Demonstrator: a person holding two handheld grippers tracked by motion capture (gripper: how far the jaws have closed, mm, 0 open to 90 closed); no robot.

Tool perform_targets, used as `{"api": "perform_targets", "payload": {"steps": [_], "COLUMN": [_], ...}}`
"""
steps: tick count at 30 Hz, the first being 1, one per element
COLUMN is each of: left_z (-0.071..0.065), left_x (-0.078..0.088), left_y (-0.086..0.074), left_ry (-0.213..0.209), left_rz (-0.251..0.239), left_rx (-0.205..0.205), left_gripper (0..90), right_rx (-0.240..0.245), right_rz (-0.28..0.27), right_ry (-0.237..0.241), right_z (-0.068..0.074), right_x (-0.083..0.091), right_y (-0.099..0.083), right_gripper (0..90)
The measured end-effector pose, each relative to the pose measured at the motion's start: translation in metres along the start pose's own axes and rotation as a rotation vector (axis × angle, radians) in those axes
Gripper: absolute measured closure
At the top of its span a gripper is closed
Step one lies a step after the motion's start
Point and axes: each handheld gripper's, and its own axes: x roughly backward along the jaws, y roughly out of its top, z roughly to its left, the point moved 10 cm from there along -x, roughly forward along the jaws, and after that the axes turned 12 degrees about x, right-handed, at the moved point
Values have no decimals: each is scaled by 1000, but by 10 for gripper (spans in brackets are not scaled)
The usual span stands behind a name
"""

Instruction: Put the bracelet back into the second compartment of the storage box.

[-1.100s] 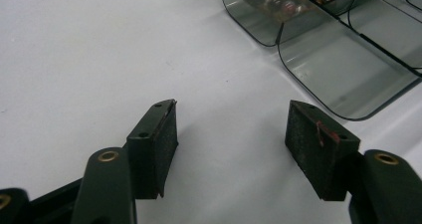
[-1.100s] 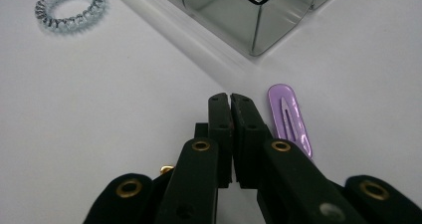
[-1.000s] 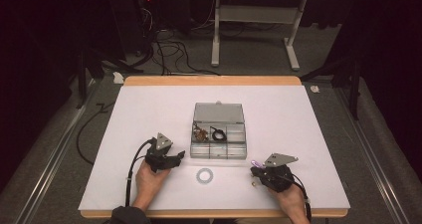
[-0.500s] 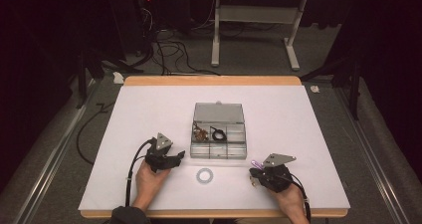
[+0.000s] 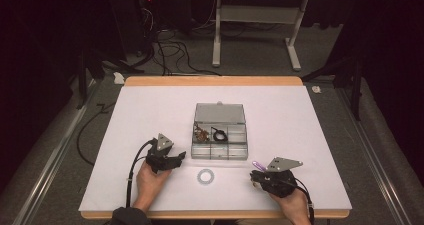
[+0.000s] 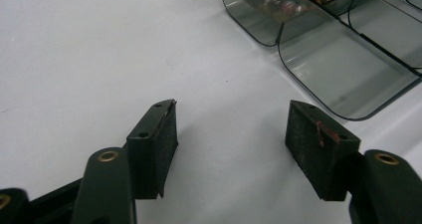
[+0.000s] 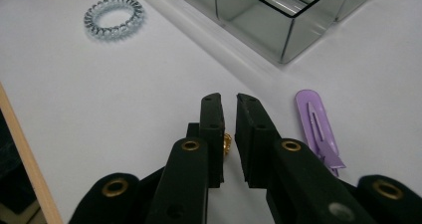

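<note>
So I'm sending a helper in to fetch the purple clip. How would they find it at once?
Start at the clear box mid-table and come toward the near edge on the right, to the right tongs. The clip lies flat on the white table just beside them. It is the one flat purple piece; the hair tie is a clear coiled ring.

A clear spiral hair tie lies on the white table, cables behind.

A clear compartment box sits at the centre of the white table, lid open. A coiled ring lies near the front edge. The left gripper rests at front left. The right gripper rests at front right, beside a purple clip.
</note>
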Motion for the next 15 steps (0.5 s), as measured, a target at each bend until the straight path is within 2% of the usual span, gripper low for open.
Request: {"api": "perform_targets", "payload": {"steps": [3,8,15], "left_z": [0,0,0], "left_x": [0,0,0], "left_y": [0,0,0], "left_ry": [0,0,0], "left_rz": [0,0,0], "left_rx": [0,0,0], "left_gripper": [375,375,375], "right_rx": [1,9,-8], "right_rz": [0,37,62], "right_ry": [9,11,-2], "right_z": [2,3,-2], "right_x": [0,-4,-7], "right_y": [0,-3,-9], "right_gripper": [822,823,823]}}
